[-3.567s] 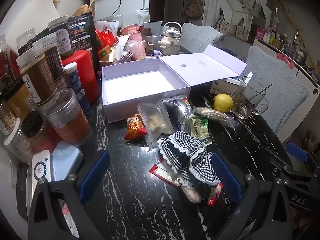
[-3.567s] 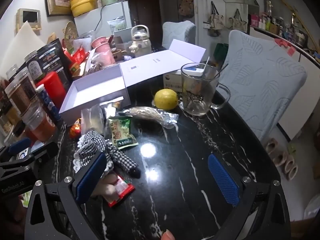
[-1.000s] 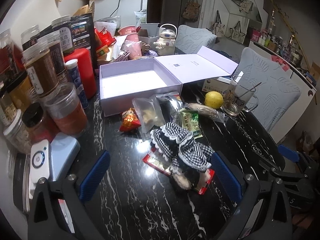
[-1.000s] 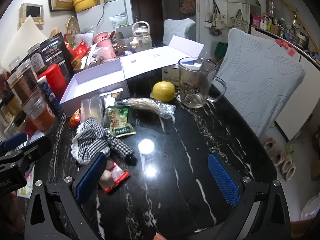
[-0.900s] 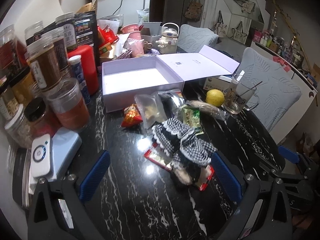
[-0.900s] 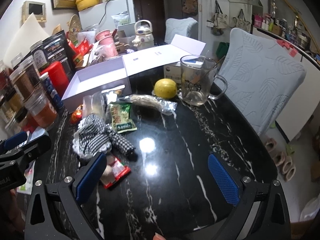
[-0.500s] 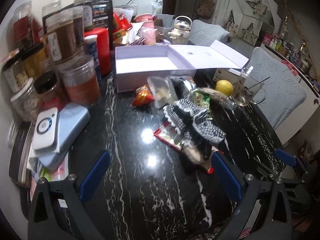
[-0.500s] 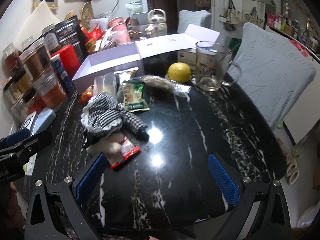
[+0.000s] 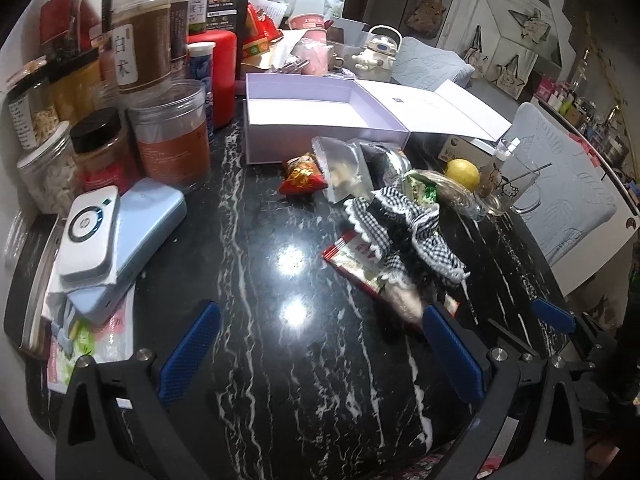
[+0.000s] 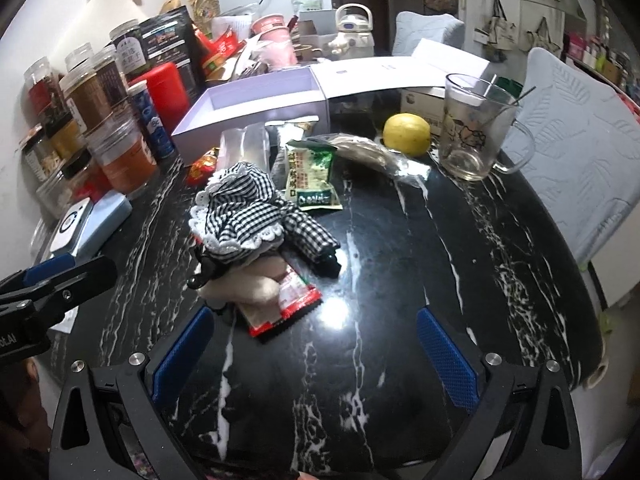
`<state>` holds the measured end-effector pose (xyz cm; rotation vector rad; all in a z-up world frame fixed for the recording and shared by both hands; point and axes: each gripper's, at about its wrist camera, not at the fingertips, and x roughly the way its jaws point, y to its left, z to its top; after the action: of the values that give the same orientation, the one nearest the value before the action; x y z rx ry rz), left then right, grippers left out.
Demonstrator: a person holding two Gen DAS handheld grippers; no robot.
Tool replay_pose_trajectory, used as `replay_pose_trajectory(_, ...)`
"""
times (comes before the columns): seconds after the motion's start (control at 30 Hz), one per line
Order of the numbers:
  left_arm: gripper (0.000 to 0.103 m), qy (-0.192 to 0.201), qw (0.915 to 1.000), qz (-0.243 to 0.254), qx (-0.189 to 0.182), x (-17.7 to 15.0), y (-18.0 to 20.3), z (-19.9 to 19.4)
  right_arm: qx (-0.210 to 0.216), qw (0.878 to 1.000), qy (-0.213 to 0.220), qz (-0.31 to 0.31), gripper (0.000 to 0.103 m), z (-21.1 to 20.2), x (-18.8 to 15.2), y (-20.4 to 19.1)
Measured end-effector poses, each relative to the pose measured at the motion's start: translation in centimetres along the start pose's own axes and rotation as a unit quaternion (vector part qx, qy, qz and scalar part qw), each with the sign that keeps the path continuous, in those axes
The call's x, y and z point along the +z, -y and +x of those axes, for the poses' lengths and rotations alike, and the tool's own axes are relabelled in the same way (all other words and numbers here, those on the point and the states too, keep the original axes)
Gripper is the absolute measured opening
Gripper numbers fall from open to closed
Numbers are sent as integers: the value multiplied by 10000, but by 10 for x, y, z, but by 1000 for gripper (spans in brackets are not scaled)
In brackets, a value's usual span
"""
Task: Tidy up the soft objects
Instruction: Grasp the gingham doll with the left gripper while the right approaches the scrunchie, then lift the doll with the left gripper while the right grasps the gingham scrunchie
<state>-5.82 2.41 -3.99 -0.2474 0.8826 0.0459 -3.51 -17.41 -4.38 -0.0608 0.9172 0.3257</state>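
Right wrist view: right gripper (image 10: 316,348) wide open, holding nothing, hanging above bare black table (image 10: 420,280). Soft doll in checked dress (image 10: 248,224) at 11 o'clock, lying on a red snack packet (image 10: 292,300), just past the left blue finger. Green packet (image 10: 312,178) at 12 o'clock, touching the dress. Open white box (image 10: 256,108) farther off at 11 o'clock, nothing inside.

Left wrist view: left gripper (image 9: 320,356) wide open too, nothing held. Doll (image 9: 400,232) at 1 o'clock, near the right finger.

Both grippers pulled back and lifted since a moment ago, more table showing now. Doll not moved. Probably no sorting done yet; likely a fresh reach for the doll next, then into the box.
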Motion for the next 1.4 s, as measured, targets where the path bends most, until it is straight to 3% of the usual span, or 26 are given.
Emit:
replay_pose_trajectory(0.43, 103, -397, 9962, 539, -560, 33, 51, 46, -266, 9989, -120, 377, 103, 18, 12, 41)
replay_pose_trajectory(0.93, 102, -1182, 9894, 586, -611, 46, 66, 119, -280, 9977, -415, 457, 102, 45, 23, 61)
replay_pose_trajectory(1.03, 95, -1341, 9875, 481, -681, 43, 61, 128, -189, 9979, -462, 422, 102, 49, 25, 60)
replay_pose_trajectory(1.2, 87, -1139, 9899, 562, -627, 42, 57, 126, -131, 9980, -498, 360, 101, 53, 27, 55)
replay_pose_trajectory(1.27, 76, -1024, 9906, 636, -646, 41, 58, 123, -131, 9981, -503, 322, 101, 54, 28, 53)
replay_pose_trajectory(1.33, 55, -898, 9909, 743, -674, 40, 59, 118, -88, 9982, -521, 296, 100, 54, 28, 51)
replay_pose_trajectory(1.4, 50, -837, 9900, 892, -699, 41, 60, 114, -64, 9982, -533, 260, 100, 54, 28, 48)
